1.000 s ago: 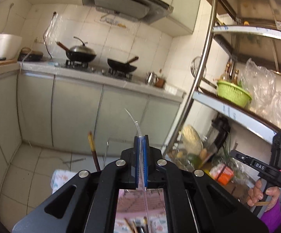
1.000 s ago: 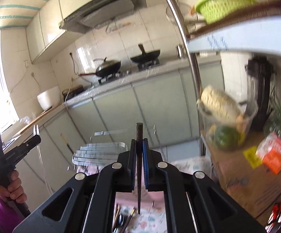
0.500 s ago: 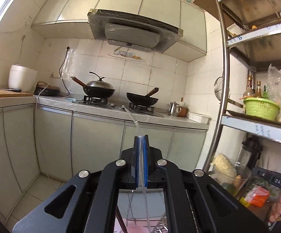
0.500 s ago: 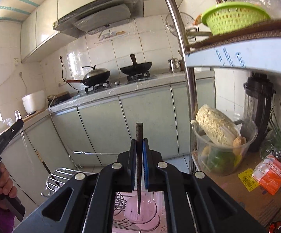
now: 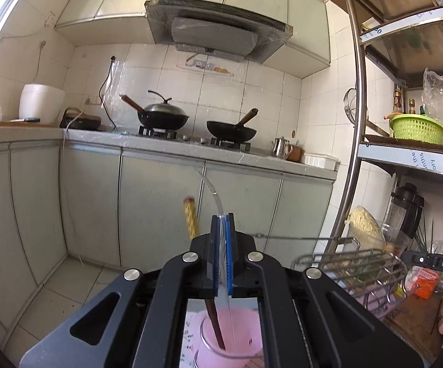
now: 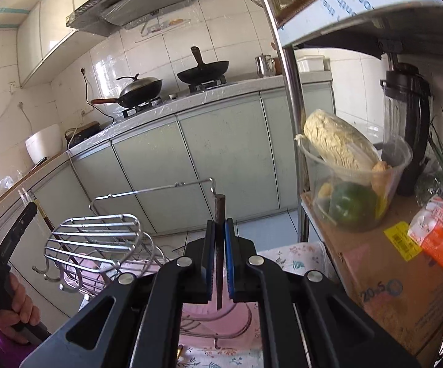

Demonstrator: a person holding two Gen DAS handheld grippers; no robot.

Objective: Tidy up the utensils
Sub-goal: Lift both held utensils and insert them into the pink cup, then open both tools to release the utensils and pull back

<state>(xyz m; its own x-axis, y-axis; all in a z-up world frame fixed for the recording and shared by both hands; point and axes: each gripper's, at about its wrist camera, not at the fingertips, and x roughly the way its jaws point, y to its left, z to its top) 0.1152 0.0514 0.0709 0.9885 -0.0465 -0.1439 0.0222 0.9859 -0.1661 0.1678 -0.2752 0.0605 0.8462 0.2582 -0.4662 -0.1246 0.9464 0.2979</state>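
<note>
Above 1 pink cup (image 5: 230,337), 2 grippers clamp 2 utensils.

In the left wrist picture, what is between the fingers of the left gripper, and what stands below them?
In the left wrist view, the left gripper is shut on a clear straw. Below its fingers stands a pink cup, already holding one chopstick.

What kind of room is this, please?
Most likely a home kitchen: two black woks sit on a gas stove under a range hood, and a metal shelf rack beside it holds a green basket and food.
</note>
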